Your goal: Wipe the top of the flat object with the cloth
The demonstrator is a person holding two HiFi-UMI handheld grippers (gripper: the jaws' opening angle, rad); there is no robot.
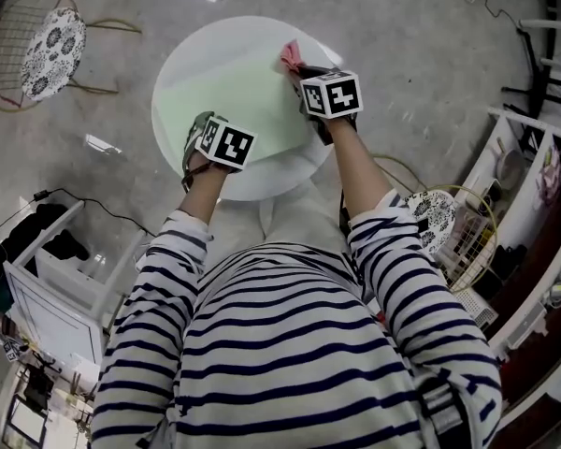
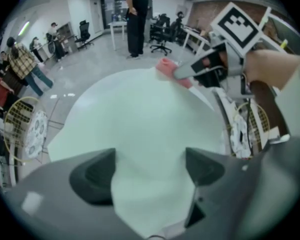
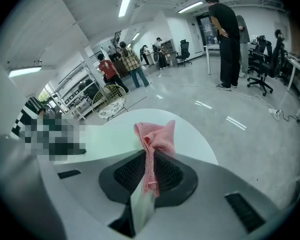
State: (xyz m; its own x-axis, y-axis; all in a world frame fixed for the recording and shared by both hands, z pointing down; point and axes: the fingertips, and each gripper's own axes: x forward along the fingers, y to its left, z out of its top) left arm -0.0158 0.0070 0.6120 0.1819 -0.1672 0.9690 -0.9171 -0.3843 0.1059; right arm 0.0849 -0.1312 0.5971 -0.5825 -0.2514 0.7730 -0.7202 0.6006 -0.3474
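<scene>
Round white table (image 1: 262, 183) on a grey floor, seen from above, with a pale green flat sheet (image 1: 229, 92) lying on it and covering most of the top.

Right gripper (image 1: 301, 71) was reaching over the table's far right side. Its jaws were pressed together on a pink cloth (image 1: 290, 56), pinching a fold of it. In the right gripper view the cloth (image 3: 155, 139) stood bunched above the closed right gripper (image 3: 149, 171), with a strip of it running down between the ribbed pads. From the left gripper view the cloth (image 2: 165, 66) sat at the far edge of the sheet (image 2: 140, 119), low against the surface; actual contact could not be confirmed.

Left gripper (image 1: 208, 127) was at the near left side of the table. Its jaws were spread wide, nothing pinched. In its own view the left gripper (image 2: 149, 171) had the near corner of the green sheet running into the gap between the two jaws.

The two grippers were well apart, on opposite sides of the sheet.

Surroundings: a wire chair with patterned cushion (image 1: 51, 40) far left of the table, a second one (image 1: 435, 215) to the right. A person in black (image 3: 229, 39) was standing by desks in the background.
</scene>
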